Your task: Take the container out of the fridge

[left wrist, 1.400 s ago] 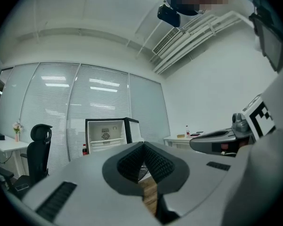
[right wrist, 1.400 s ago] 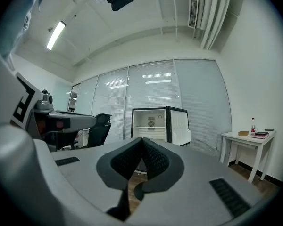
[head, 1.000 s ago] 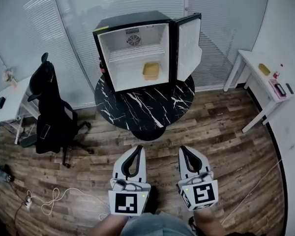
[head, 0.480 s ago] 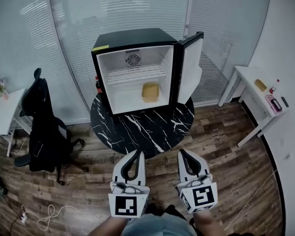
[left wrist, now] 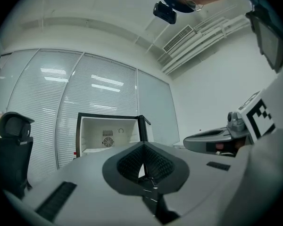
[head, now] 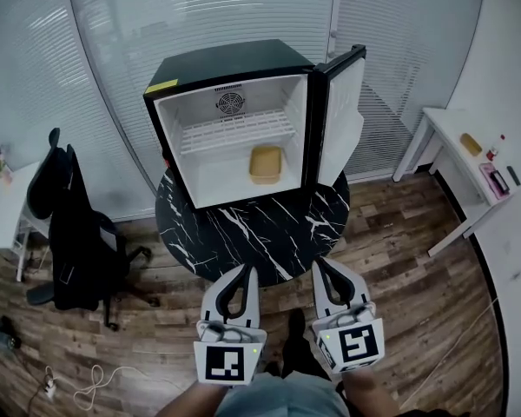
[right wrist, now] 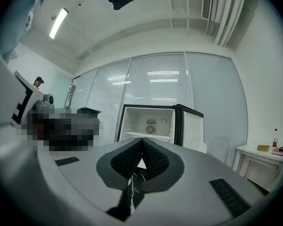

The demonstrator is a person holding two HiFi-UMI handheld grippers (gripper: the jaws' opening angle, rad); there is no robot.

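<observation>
My left gripper (head: pixel 241 272) and right gripper (head: pixel 324 266) both have their fingers pressed together, holding nothing. The tan rectangular plastic container (head: pixel 267 163) sits inside the open black mini fridge (head: pixel 234 63) on the round black marble bench (head: pixel 252 228), well apart from both.

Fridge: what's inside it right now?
A yellowish container on the fridge floor, under a wire shelf; a fan grille in the back wall. What the container holds cannot be seen.
</observation>
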